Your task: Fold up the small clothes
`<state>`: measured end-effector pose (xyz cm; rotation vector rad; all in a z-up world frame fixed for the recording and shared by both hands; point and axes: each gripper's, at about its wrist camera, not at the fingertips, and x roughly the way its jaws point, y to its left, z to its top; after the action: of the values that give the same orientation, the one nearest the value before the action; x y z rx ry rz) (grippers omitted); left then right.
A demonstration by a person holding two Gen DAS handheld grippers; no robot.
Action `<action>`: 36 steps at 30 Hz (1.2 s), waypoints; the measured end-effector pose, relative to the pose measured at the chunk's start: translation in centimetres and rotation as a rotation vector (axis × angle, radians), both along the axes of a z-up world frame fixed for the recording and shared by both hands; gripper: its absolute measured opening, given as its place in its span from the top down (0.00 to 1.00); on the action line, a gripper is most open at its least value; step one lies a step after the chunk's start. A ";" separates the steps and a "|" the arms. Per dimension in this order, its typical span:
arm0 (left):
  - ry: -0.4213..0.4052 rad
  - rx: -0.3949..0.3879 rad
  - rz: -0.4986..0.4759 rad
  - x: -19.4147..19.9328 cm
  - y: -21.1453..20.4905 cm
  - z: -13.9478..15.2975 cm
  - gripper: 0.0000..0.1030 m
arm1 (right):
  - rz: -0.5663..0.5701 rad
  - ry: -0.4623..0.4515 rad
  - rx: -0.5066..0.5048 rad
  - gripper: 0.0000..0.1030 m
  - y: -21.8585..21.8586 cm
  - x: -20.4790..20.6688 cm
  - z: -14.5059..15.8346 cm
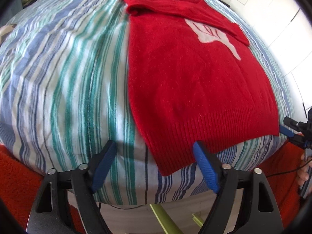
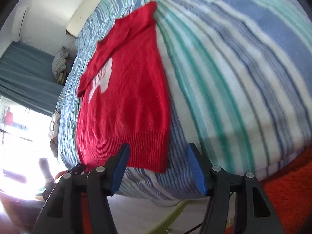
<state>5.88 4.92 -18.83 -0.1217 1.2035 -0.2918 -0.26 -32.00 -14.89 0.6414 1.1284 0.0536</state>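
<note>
Red sweater lay right of centre on my striped bed; both my grippers, left gripper and right gripper, hung released, fingers spread.

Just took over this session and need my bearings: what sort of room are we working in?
Most likely a bedroom: the red sweater lies on a bed with a striped cover, with teal curtains beside a bright window.

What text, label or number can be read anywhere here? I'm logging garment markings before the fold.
None can be read.
red sweater: a white patch on the chest carries a few red strokes, a figure or letters, not legible in either view.
striped bedcover: stripes only, no lettering.
left gripper and right gripper: no visible markings.
</note>
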 end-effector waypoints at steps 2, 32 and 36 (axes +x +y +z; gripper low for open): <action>0.007 -0.007 0.007 0.1 0.1 -0.1 0.36 | 0.052 0.020 0.008 0.43 1.0 0.5 -0.5; -0.148 -0.359 0.246 18.5 2.9 9.1 0.97 | -0.012 -0.331 -0.116 0.95 0.1 17.4 9.9; -0.151 -0.321 0.273 26.0 1.5 8.5 0.97 | -0.005 -0.326 -0.153 0.95 -0.4 25.0 10.0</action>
<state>31.87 6.41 -10.33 -0.5295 0.9698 -0.2474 24.79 -32.38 -4.93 0.4785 0.8068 0.0646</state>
